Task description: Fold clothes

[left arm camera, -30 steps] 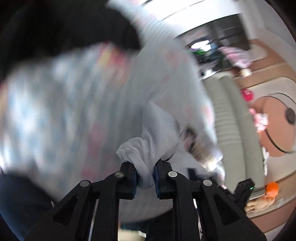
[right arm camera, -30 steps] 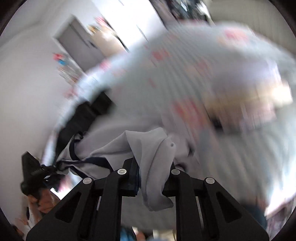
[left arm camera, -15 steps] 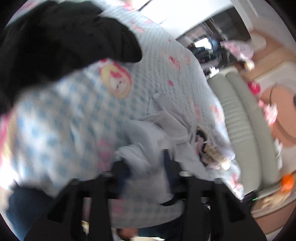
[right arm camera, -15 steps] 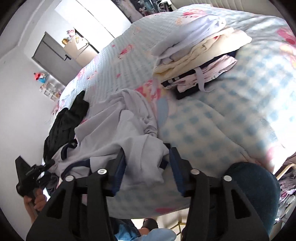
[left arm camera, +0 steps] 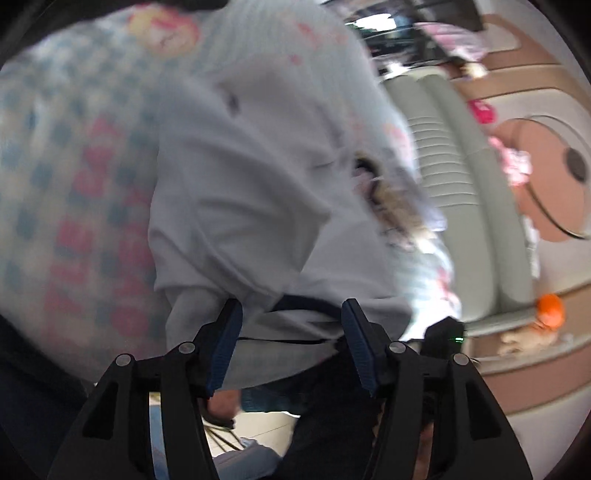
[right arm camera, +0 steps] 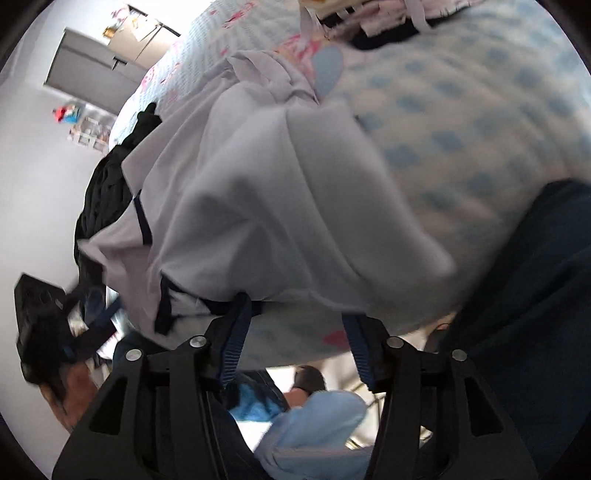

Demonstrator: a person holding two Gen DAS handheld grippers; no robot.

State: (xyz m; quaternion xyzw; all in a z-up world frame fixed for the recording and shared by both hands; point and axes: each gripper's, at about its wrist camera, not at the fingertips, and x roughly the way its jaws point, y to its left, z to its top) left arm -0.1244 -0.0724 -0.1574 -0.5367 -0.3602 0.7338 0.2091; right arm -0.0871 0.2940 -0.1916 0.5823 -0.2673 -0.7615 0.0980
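Note:
A pale grey garment with dark navy trim (left arm camera: 240,192) lies spread on the bed's near edge; it also shows in the right wrist view (right arm camera: 266,199). My left gripper (left arm camera: 291,343) is open, its jaws wide apart at the garment's near hem, holding nothing. My right gripper (right arm camera: 295,339) is open too, jaws apart just below the hem. The left view is blurred.
The bedspread (right arm camera: 461,122) is blue-checked with pink cartoon prints. A stack of folded clothes (right arm camera: 369,22) sits further up the bed. A black garment (right arm camera: 107,173) lies left of the grey one. A padded headboard (left arm camera: 454,177) is at the right. The person's dark trousers (right arm camera: 535,295) are close.
Both grippers have opened and let go of the grey garment, which now lies spread on the bed. Both have drawn back to the bed's near edge.

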